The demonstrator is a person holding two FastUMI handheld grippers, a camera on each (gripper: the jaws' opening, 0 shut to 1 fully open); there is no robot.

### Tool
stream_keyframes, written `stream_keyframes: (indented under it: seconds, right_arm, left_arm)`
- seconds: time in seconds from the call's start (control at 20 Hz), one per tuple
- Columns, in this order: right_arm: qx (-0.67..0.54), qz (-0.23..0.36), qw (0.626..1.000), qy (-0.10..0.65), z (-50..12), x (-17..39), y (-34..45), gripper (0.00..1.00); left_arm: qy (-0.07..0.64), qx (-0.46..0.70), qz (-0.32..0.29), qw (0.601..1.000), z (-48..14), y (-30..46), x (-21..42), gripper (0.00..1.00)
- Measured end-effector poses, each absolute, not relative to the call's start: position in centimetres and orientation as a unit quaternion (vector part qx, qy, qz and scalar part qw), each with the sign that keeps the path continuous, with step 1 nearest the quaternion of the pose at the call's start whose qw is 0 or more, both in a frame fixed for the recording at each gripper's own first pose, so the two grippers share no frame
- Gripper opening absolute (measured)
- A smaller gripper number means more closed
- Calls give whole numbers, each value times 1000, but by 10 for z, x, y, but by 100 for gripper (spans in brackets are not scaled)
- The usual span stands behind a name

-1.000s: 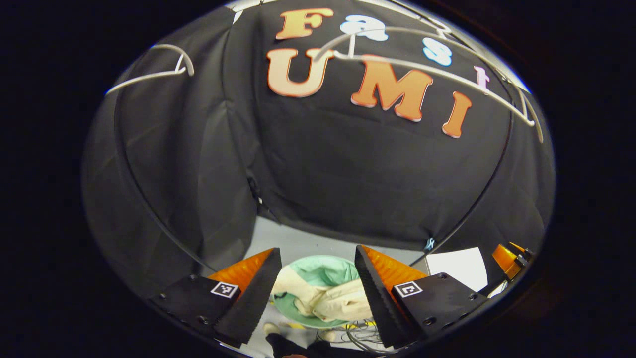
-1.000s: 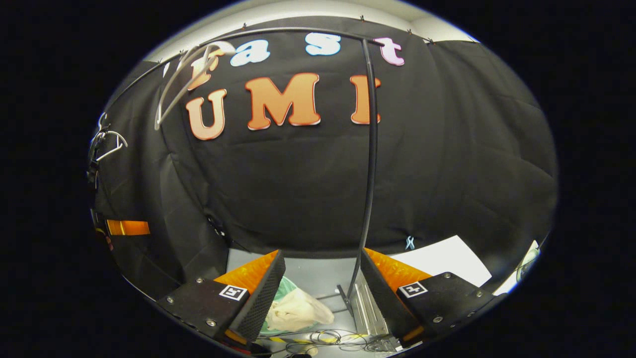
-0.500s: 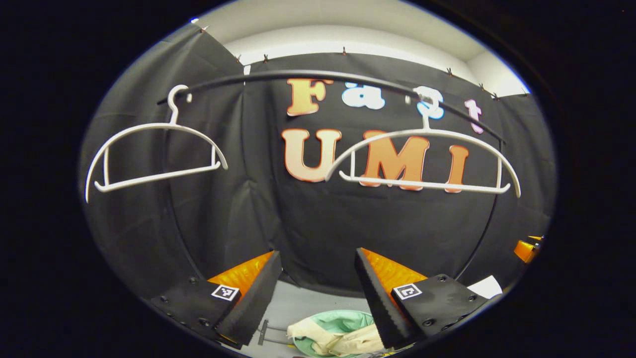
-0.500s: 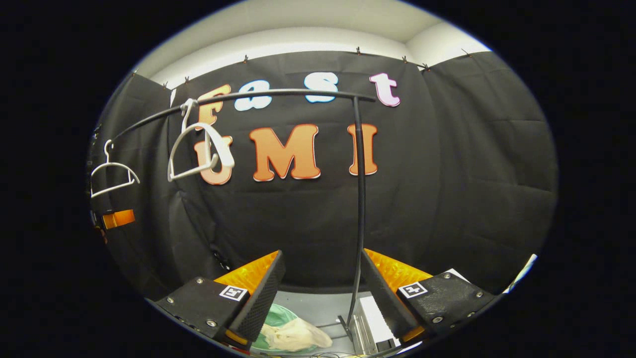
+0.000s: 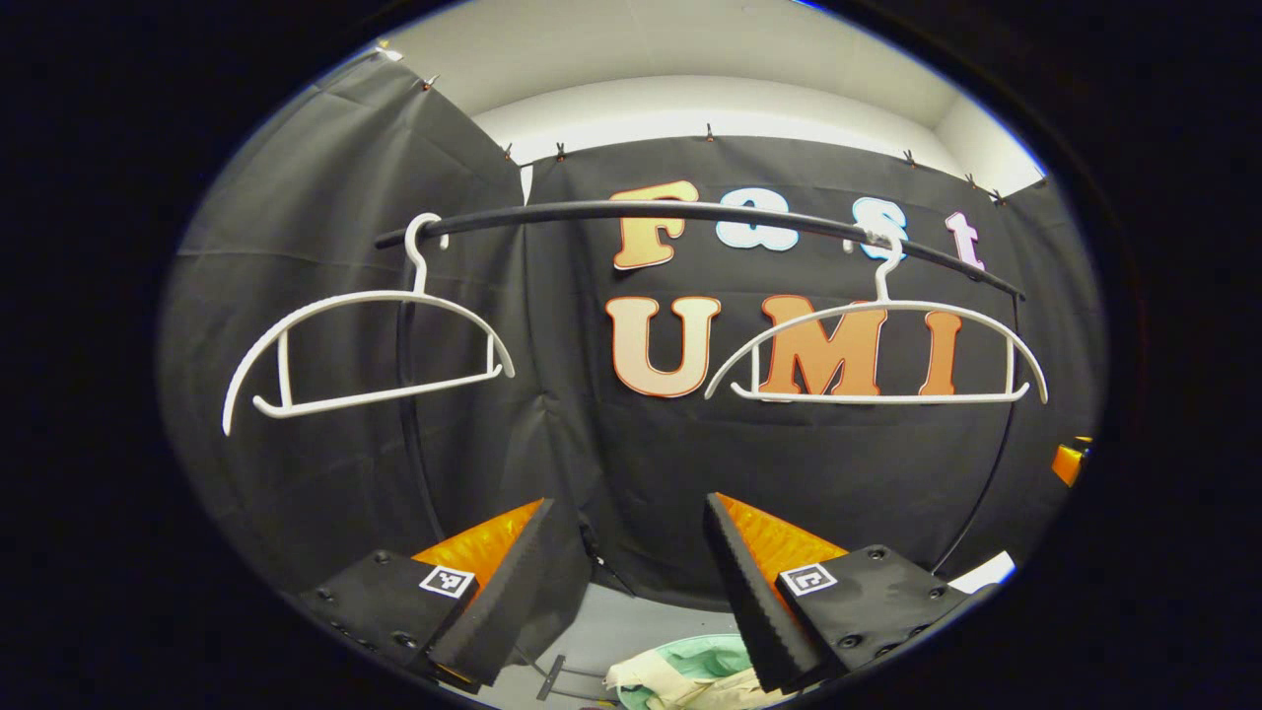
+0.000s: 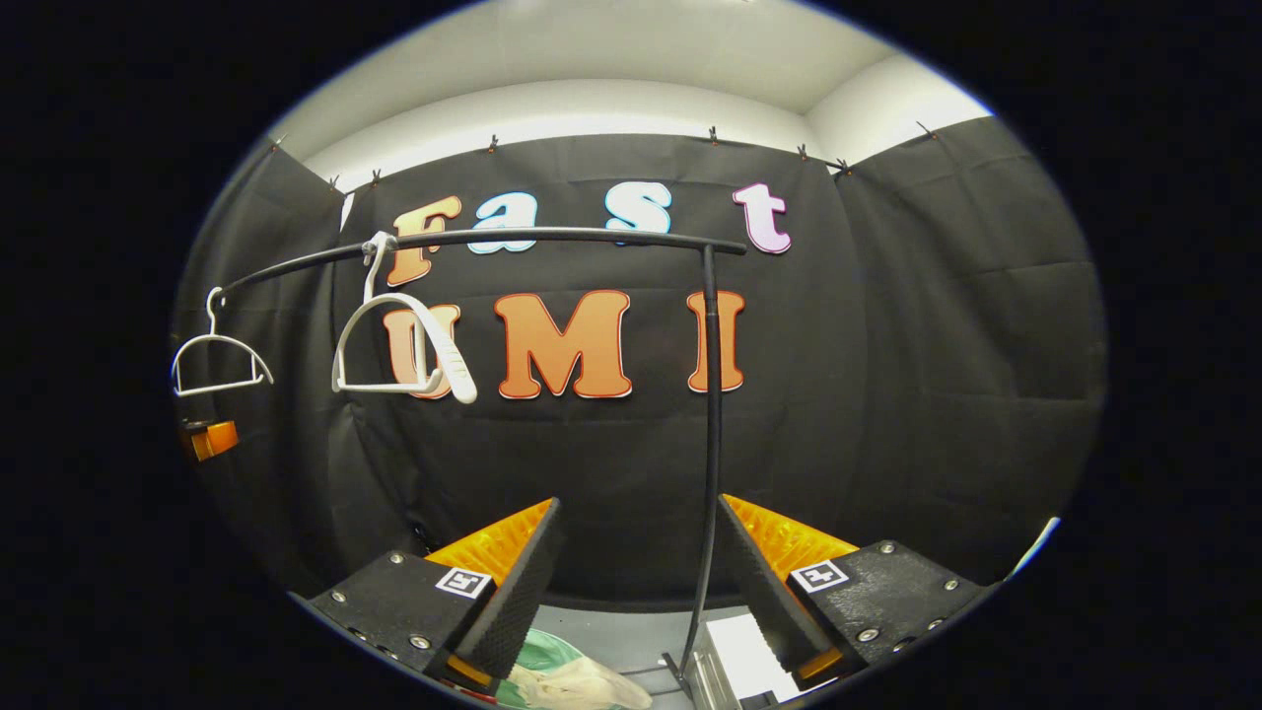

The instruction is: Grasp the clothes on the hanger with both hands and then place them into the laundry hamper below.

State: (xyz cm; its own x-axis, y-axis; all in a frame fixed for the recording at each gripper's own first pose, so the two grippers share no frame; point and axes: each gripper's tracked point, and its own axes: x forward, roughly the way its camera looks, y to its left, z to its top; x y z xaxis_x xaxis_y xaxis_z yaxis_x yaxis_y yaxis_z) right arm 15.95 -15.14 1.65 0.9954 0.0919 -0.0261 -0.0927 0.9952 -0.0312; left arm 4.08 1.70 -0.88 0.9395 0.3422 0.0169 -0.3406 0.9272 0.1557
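Observation:
Two bare white hangers, one on the left (image 5: 365, 345) and one on the right (image 5: 877, 345), hang from the black rail (image 5: 690, 212) in the left gripper view. Cream clothes (image 5: 680, 685) lie in the mint green hamper (image 5: 690, 656) on the floor below. My left gripper (image 5: 626, 582) is open with nothing between its fingers, raised well above the hamper. In the right gripper view the right gripper (image 6: 636, 582) is open and holds nothing too. That view has the hangers (image 6: 399, 340) at the left of the rail (image 6: 552, 239), and the clothes (image 6: 577, 685) in the hamper (image 6: 527, 666) at the bottom.
The rack's black upright pole (image 6: 710, 444) runs down between the right gripper's fingers to a metal base (image 6: 730, 671) on the grey floor. A white sheet (image 5: 976, 572) lies on the floor at the right. The other gripper (image 6: 207, 439) shows at the far left.
Both grippers have risen and tilted up from the hamper. The hangers and rail have come down into mid-view, and the hamper with clothes has slid to the bottom edge.

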Motion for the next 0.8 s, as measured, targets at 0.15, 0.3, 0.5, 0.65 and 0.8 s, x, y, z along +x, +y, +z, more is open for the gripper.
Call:
stream_keyframes:
  seconds: [0.15,0.3,0.5,0.65,0.8]
  right_arm:
    - [-20,36,999,11,17,156,-145,95]
    - [-20,21,1000,9,21,148,-137,95]
    - [-27,4,1000,0,20,129,-117,95]
    - [-22,-5,1000,2,15,122,-102,95]
    - [-30,-12,999,-4,13,110,-88,95]
  left_arm:
    - [-1,79,172,982,-3,30,42,94]
    - [-5,85,163,983,7,42,47,94]
    - [-13,96,156,983,15,56,49,94]
    - [-12,91,144,985,13,68,51,99]
    - [-2,44,113,993,7,74,53,94]
